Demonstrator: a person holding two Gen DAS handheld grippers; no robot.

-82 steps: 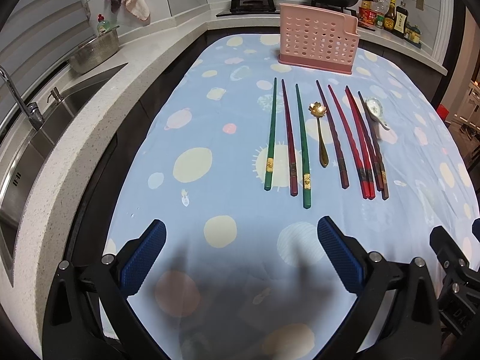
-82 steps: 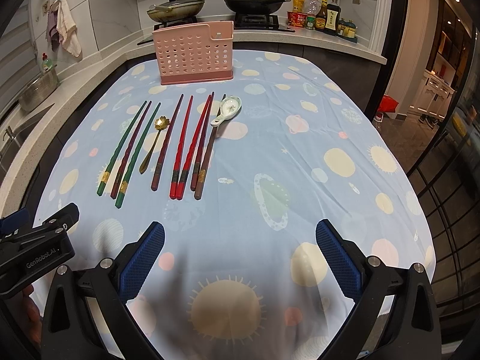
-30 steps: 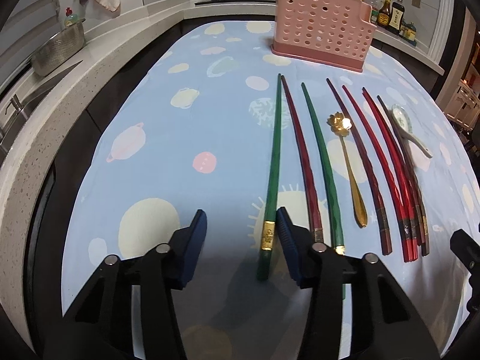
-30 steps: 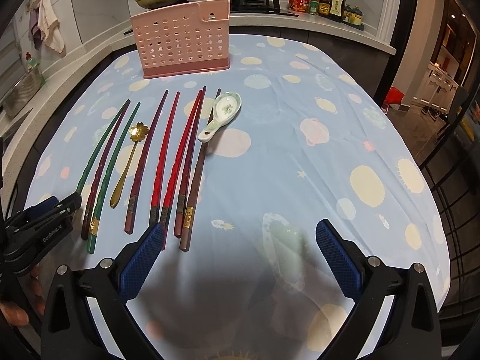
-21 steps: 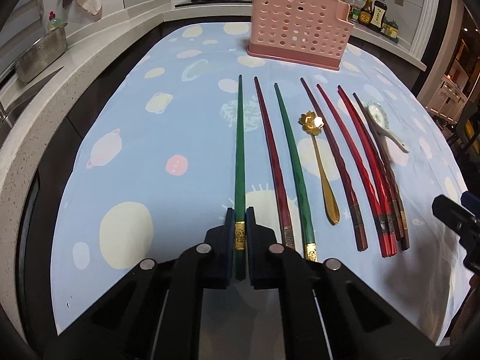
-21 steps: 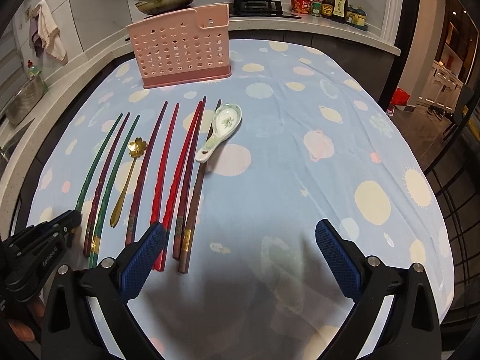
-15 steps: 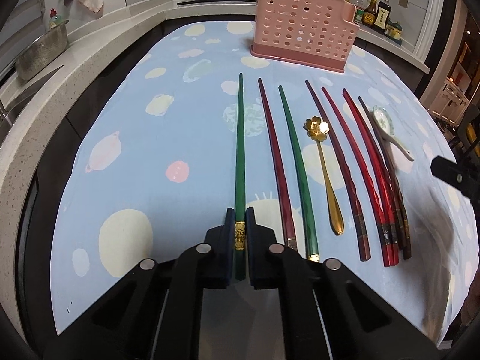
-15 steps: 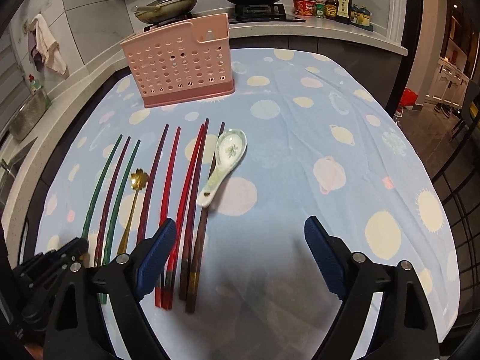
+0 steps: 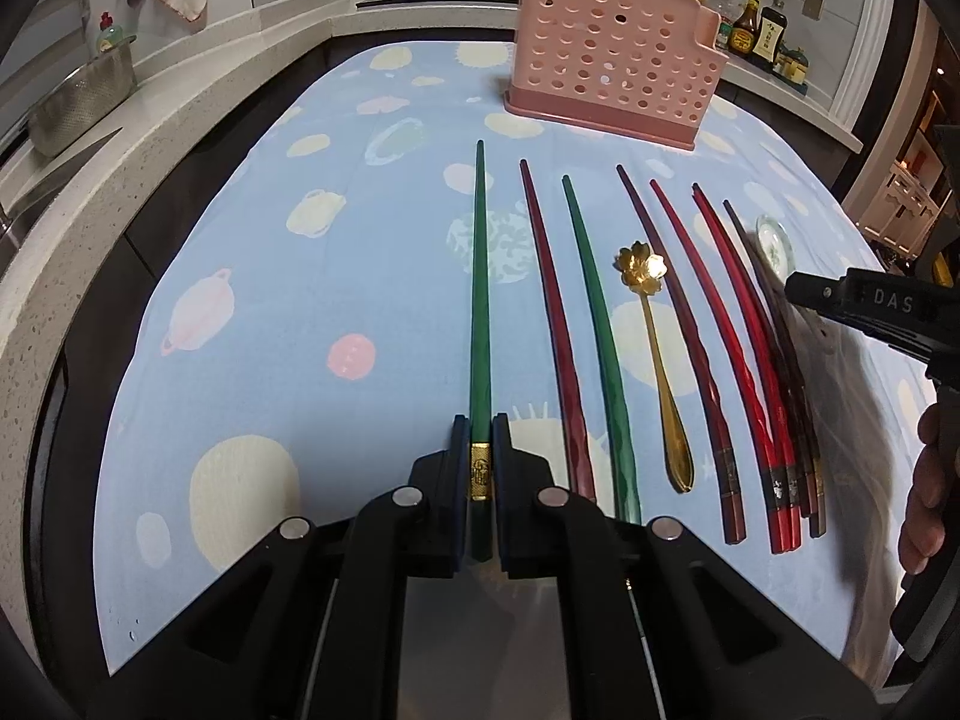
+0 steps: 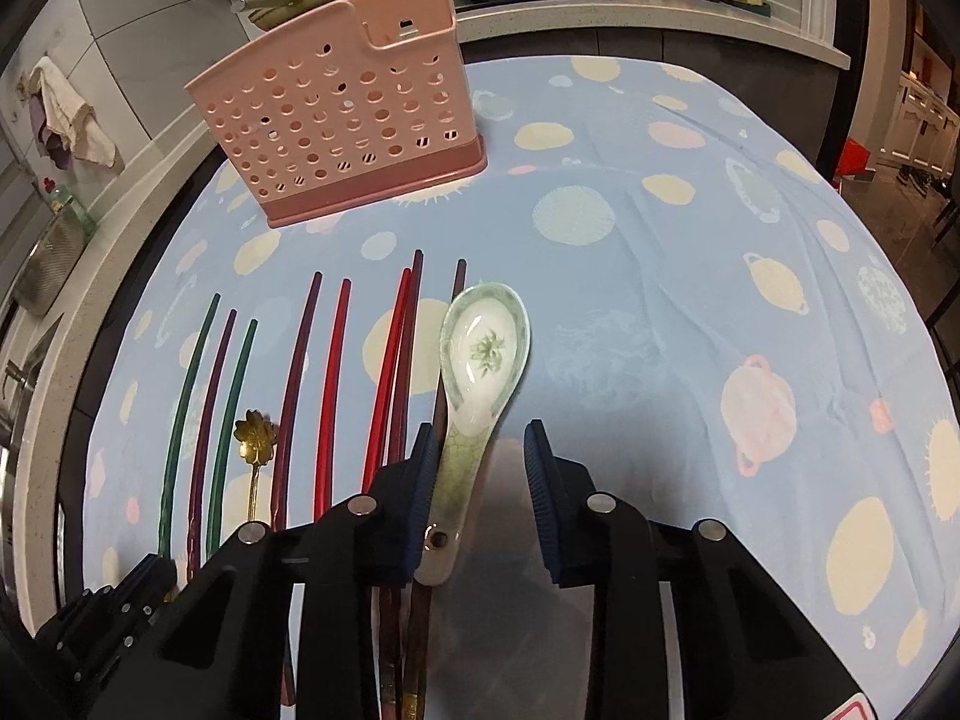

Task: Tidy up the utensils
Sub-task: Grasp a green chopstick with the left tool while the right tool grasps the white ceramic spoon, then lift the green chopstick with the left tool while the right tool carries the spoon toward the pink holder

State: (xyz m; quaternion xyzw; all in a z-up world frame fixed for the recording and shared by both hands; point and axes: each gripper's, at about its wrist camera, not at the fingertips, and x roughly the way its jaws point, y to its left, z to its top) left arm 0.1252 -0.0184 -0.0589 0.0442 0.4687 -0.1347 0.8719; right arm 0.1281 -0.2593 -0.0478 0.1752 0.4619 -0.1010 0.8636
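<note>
With the left gripper [image 9: 481, 450] clamped on the leftmost long green chopstick [image 9: 480, 294] before the perforated pink plastic holder [image 9: 612, 84], the right gripper [image 10: 477, 474], jaws wide around the white-green ceramic spoon [image 10: 480, 360], risks nudging neighbouring red chopsticks [image 10: 390, 372].

"DAS" on the right tongs [image 9: 870, 309]
</note>
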